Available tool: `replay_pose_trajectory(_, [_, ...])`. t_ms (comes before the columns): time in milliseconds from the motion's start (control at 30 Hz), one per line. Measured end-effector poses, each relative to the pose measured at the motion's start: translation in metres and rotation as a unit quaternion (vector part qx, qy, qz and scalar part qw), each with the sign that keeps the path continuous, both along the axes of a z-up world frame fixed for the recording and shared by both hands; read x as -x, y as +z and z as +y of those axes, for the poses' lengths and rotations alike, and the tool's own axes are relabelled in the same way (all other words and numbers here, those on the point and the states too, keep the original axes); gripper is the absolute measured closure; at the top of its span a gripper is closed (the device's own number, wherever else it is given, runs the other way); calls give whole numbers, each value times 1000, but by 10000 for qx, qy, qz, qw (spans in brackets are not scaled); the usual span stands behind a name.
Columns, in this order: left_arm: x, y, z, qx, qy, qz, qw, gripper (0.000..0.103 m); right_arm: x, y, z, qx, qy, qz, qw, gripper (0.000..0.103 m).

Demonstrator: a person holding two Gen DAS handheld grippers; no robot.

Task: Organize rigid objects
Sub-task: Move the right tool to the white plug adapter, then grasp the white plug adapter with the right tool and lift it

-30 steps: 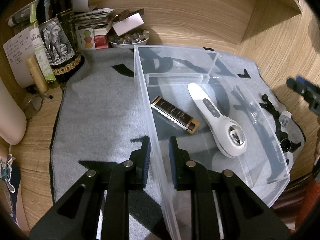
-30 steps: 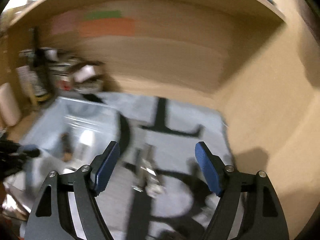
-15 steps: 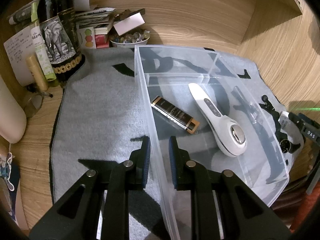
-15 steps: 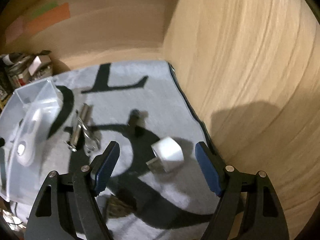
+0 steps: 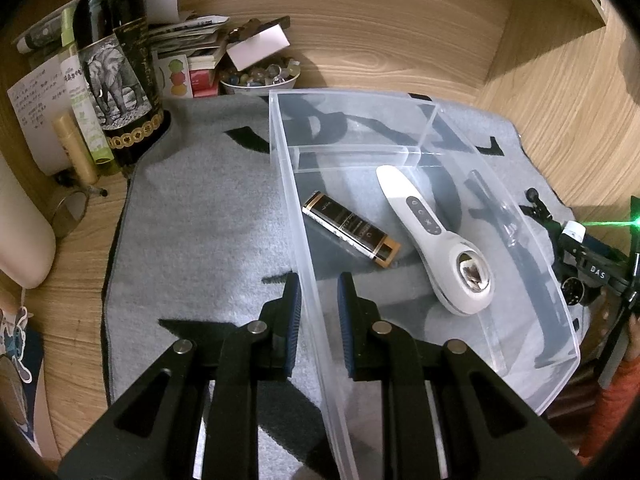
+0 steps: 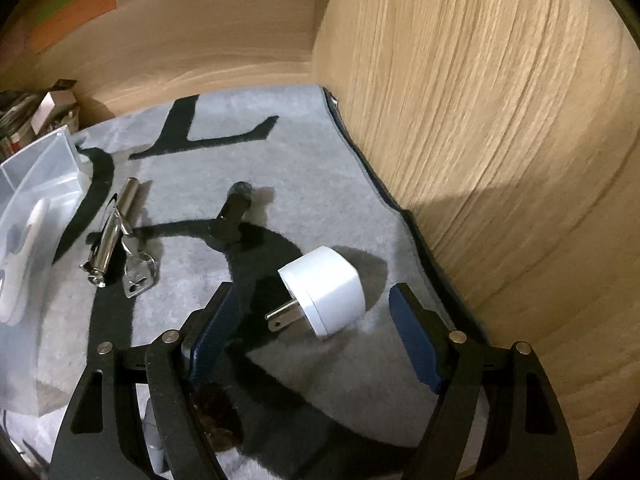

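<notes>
Pinching the clear bin's (image 5: 280, 152) near wall, our left gripper (image 5: 318, 312) steadies it on the grey mat (image 5: 192, 220). Our right gripper (image 6: 316, 332) has its jaws spread either side of the white plug adapter (image 6: 324, 294), pads apart from it. Risks: adapter lies skewed, prongs toward the left pad; closing may catch metal and spin it out. Something dark sits under the left finger (image 6: 212, 328), possibly another item; we can't identify it. Wood wall (image 6: 500, 140) crowds the right side.

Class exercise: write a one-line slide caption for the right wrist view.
Open right gripper straddles a white plug adapter on the grey mat.
</notes>
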State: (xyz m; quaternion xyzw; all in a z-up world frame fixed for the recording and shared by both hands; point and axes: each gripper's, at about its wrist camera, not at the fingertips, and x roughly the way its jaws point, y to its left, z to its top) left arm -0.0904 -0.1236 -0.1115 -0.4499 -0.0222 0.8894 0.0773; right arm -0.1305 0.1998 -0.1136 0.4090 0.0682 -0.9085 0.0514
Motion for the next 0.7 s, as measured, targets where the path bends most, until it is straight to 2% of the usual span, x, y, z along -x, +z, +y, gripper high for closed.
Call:
replay_pose_trajectory(67, [0, 0, 0, -7, 9, -5, 10000, 85, 2, -3, 1, 56, 16, -23, 10000, 46])
replay_pose_trajectory(133, [0, 0, 0, -11, 7, 0, 10000, 85, 2, -6, 2, 107, 70, -76, 9999, 55])
replay_pose_trajectory(400, [0, 0, -1, -24, 13, 2, 10000, 85, -1, 1, 5, 231, 73, 156, 9996, 55])
replay_pose_trajectory(600, [0, 0, 1, -16, 19, 14, 10000, 85, -10, 19, -5, 177, 285, 401, 9986, 56])
replay_pose_trajectory(633, [0, 0, 1, -17, 20, 14, 10000, 85, -11, 22, -6, 165, 315, 432, 9984, 66])
replay_pose_trajectory(667, [1, 0, 1, -19, 19, 13, 10000, 85, -12, 26, -9, 161, 401, 445, 9981, 82])
replay_pose_trajectory(700, [0, 0, 1, -18, 18, 13, 10000, 85, -12, 28, -11, 188, 460, 406, 9979, 87])
